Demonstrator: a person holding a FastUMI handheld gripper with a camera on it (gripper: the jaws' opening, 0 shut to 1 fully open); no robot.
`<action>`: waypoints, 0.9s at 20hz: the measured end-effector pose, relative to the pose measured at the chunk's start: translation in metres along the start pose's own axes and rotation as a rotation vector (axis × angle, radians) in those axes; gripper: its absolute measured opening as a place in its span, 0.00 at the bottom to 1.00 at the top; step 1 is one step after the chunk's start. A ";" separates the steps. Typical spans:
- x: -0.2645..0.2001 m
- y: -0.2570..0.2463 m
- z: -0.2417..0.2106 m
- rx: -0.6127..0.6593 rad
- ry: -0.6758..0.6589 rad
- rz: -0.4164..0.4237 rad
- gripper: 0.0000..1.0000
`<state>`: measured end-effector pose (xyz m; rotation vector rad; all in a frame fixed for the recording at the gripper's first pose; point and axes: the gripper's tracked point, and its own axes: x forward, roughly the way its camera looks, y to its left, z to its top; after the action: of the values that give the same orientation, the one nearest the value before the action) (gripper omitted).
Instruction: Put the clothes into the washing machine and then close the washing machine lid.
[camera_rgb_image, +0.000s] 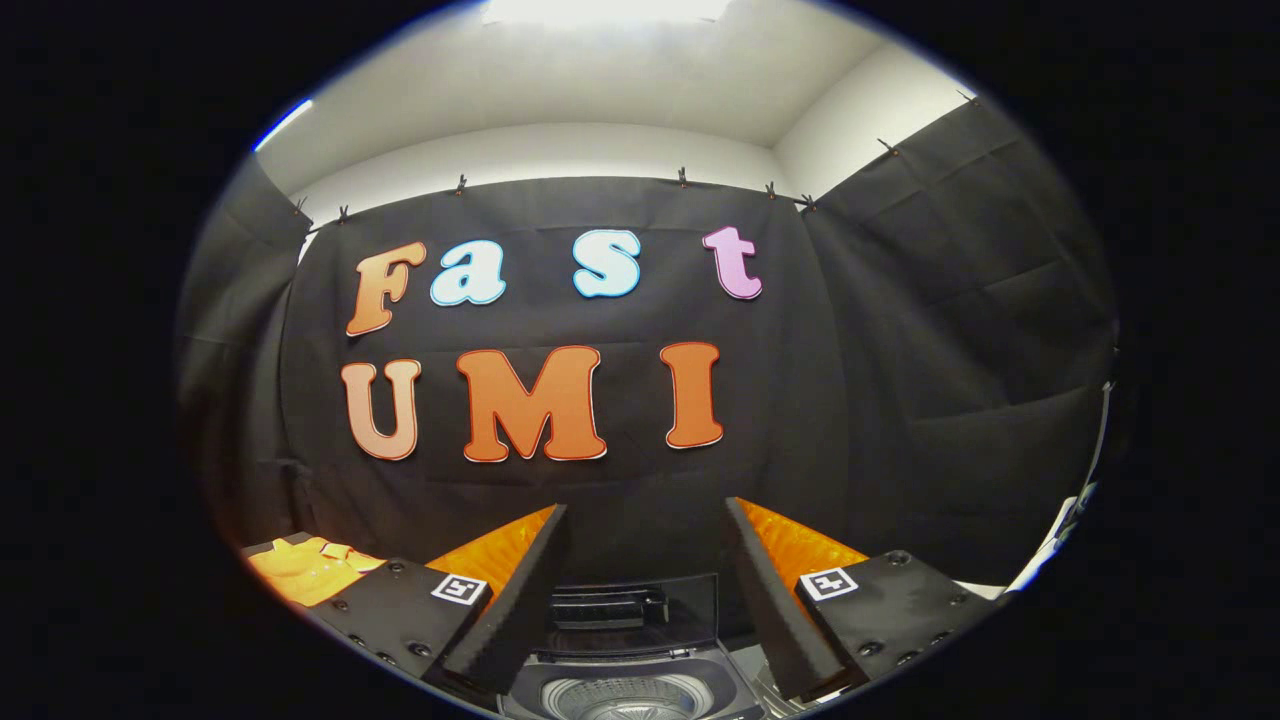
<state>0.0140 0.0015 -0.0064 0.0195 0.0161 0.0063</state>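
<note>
My gripper (645, 520) is held high, its two fingers spread wide apart with nothing between them. Below and between the fingers stands the washing machine (630, 690), its round drum opening showing. Its dark glass lid (635, 610) stands raised upright at the back of the opening. A yellow garment (305, 568) lies crumpled on a surface to the left of the left finger (520, 590), apart from it. The inside of the drum looks bare as far as it shows.
Black cloth hangs as the booth's wall straight ahead and along the right side. A white edge (1050, 550) shows past the right finger.
</note>
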 end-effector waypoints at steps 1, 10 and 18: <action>0.000 -0.001 0.000 0.002 0.001 0.000 0.98; -0.004 -0.005 0.002 0.002 -0.003 -0.012 0.98; -0.004 0.001 0.010 -0.014 -0.013 -0.007 0.98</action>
<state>0.0103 0.0027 0.0035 0.0056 0.0031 -0.0005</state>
